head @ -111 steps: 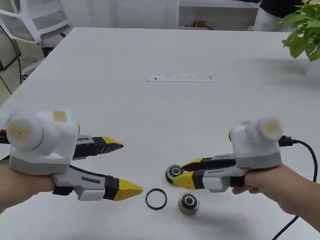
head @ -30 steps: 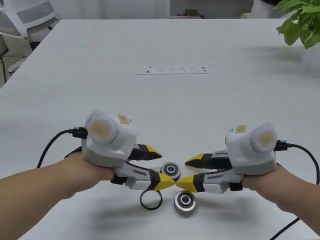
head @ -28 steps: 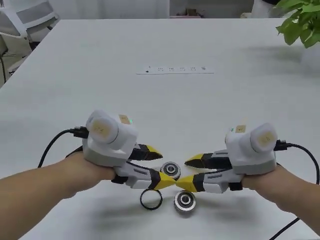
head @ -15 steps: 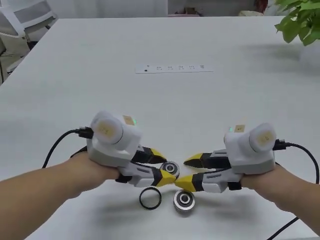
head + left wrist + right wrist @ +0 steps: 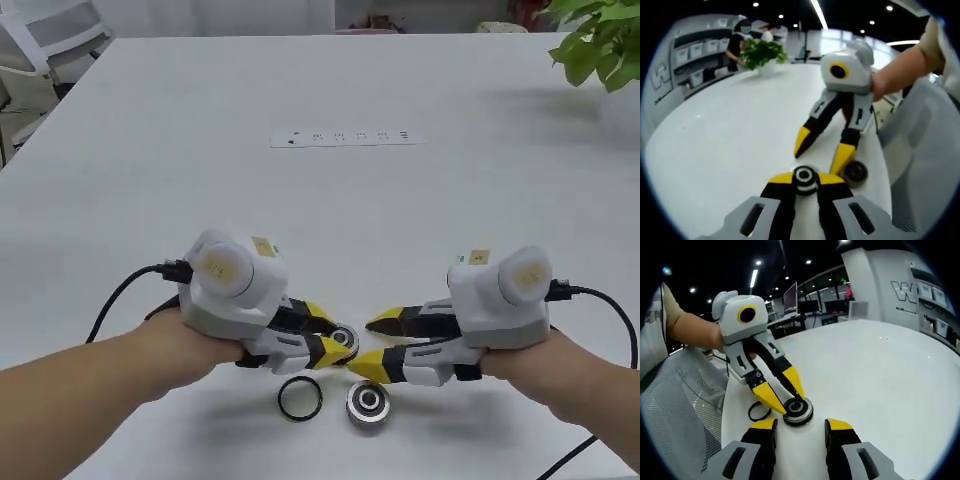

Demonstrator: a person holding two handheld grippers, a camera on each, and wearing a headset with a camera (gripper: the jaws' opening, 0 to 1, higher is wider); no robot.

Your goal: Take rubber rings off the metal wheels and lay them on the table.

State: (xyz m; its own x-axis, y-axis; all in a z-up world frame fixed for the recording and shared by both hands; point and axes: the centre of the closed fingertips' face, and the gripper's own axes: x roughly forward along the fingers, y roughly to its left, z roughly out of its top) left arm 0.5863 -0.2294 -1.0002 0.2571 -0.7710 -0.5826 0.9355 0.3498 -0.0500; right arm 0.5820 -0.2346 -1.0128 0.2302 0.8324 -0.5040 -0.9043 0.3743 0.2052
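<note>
A: Left tongs, status?
B: Closed on a metal wheel; both yellow tips press its rim from opposite sides.
A: Right tongs?
B: Jaws apart, holding nothing. The tips face the left tongs, just beside the clamped wheel.
A: Wheel location?
B: Between the two tools, toward the near edge of the white counter. Whether it touches the surface cannot be determined.
A: Other items?
B: A second wheel lies flat on the counter, nearer the person than the right tongs' lower tip. A loose black rubber ring lies flat to its left, close but apart.
</note>
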